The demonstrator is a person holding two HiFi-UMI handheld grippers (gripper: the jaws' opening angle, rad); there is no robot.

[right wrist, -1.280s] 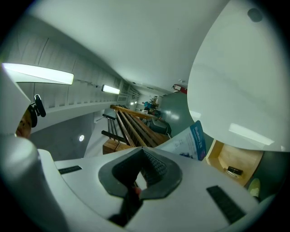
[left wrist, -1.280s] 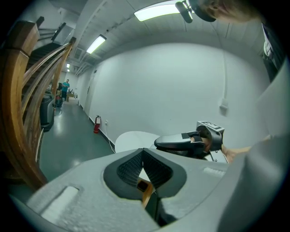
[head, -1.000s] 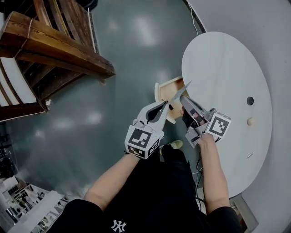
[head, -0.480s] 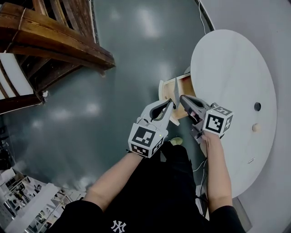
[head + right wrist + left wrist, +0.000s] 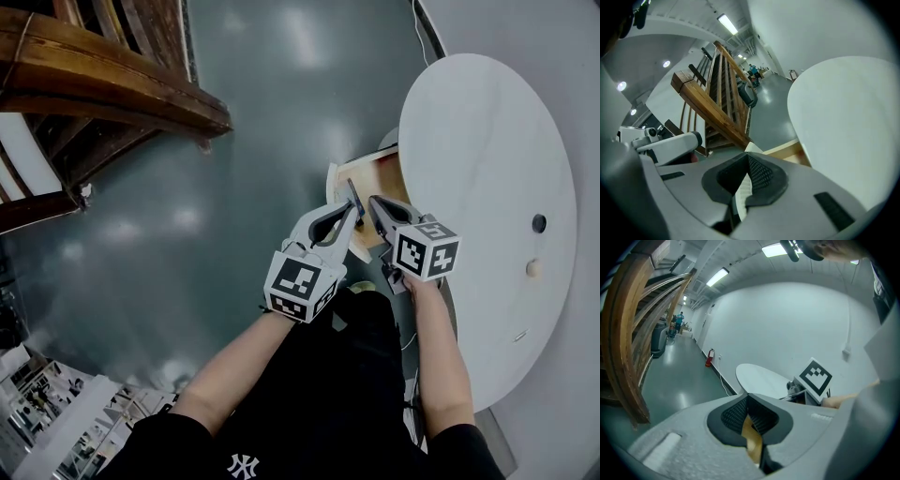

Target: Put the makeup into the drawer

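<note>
A thin flat makeup piece (image 5: 353,195), pale in the right gripper view (image 5: 753,148), sticks out past the tips of my right gripper (image 5: 372,201), which is shut on it. It hangs just over the near corner of the open wooden drawer (image 5: 367,178) under the round white table (image 5: 487,159). My left gripper (image 5: 351,212) sits close beside it on the left, jaws shut with nothing held. In the left gripper view the pads (image 5: 759,416) meet and the right gripper's marker cube (image 5: 815,376) shows beyond them. The drawer's inside is mostly hidden by both grippers.
A big wooden frame (image 5: 103,94) fills the upper left above the grey-green floor (image 5: 234,187). On the tabletop are a dark hole (image 5: 539,223) and a small beige knob (image 5: 534,267). The person's legs and a shoe (image 5: 361,287) are right below the grippers.
Both grippers have sunk toward the drawer. The right one rolled, so the flat piece, earlier a long blade pointing up and right, now shows short and dark at the drawer's corner.
</note>
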